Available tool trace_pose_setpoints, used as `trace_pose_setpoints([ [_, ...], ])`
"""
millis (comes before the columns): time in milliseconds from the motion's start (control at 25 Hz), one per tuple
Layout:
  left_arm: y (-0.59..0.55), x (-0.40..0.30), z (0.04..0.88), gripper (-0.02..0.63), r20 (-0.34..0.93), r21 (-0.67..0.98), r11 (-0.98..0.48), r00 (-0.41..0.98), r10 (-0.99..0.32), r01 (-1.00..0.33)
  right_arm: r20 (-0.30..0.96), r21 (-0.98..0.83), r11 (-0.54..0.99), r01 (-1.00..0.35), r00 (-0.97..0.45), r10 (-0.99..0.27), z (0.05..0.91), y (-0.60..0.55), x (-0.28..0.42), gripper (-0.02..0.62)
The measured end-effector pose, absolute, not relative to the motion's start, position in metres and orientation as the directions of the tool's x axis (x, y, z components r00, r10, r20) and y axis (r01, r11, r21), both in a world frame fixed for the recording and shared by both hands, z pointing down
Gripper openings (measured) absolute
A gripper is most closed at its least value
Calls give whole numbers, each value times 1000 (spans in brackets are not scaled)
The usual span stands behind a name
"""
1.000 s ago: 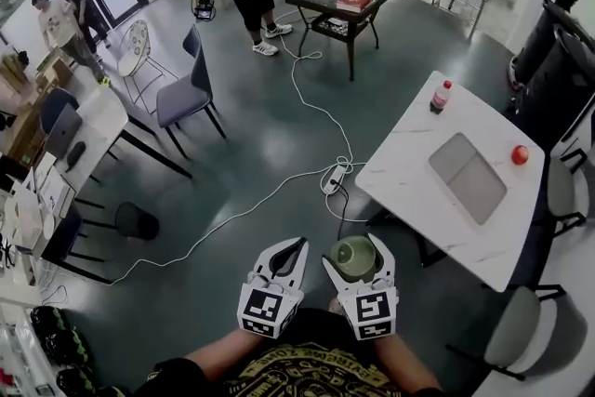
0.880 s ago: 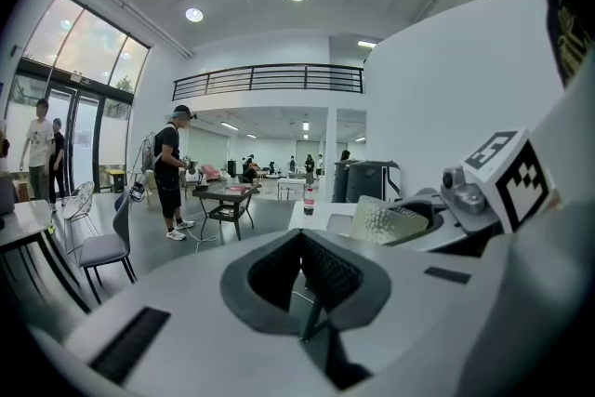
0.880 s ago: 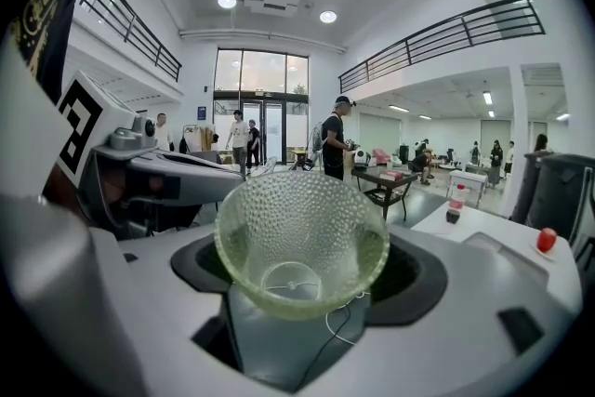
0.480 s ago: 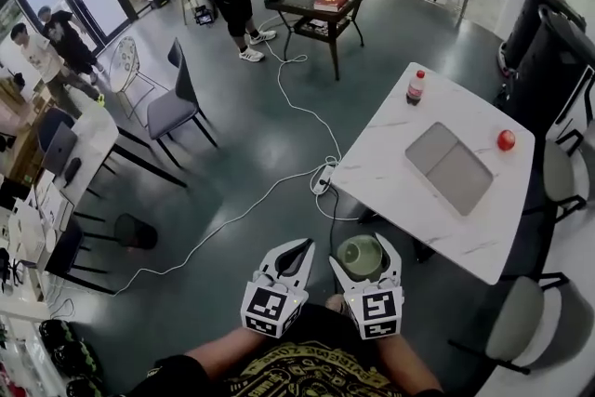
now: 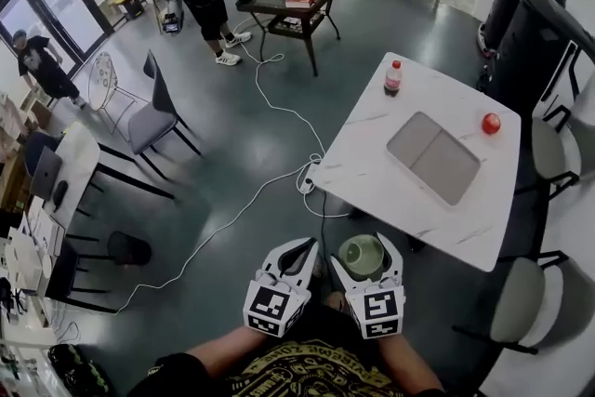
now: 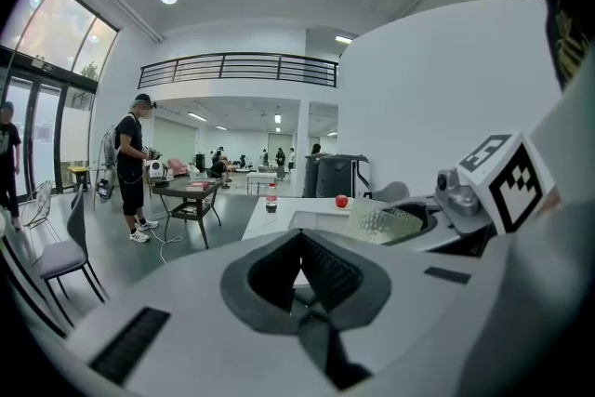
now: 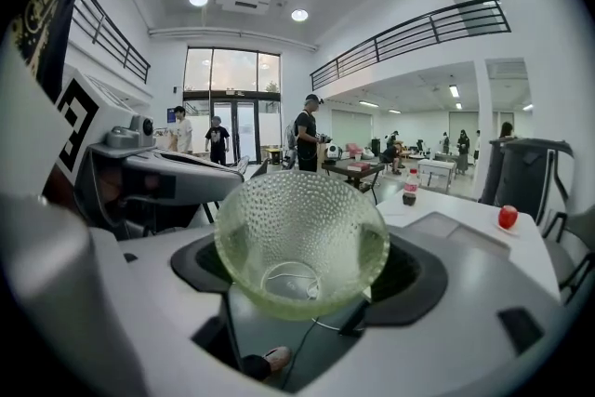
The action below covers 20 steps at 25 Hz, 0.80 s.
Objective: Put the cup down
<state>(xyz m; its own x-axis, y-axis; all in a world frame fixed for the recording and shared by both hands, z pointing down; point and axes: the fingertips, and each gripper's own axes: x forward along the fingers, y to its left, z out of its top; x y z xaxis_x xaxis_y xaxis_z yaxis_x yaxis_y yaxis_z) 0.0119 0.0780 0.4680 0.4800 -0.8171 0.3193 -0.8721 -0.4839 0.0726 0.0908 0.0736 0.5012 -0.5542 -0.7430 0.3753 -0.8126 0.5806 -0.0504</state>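
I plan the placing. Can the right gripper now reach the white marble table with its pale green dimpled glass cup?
Probably yes: the right gripper, shut on the glass cup, is close to the marble table, with nothing between.

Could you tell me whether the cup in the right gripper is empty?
Empty: in the right gripper view the glass cup shows a bare bottom, no liquid.

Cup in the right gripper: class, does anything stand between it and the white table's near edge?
Nothing visible does. The cup, held in the right gripper, hangs over floor short of the table's bare near edge; mat and bottle sit farther back.
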Motion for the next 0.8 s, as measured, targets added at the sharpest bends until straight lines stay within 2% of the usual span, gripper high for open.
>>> trace_pose_setpoints([
  [800, -21, 40, 469, 8, 284, 119, -652, 654, -701, -749, 421, -5, 366, -931, -334, -844, 497, -4, 124, 396],
])
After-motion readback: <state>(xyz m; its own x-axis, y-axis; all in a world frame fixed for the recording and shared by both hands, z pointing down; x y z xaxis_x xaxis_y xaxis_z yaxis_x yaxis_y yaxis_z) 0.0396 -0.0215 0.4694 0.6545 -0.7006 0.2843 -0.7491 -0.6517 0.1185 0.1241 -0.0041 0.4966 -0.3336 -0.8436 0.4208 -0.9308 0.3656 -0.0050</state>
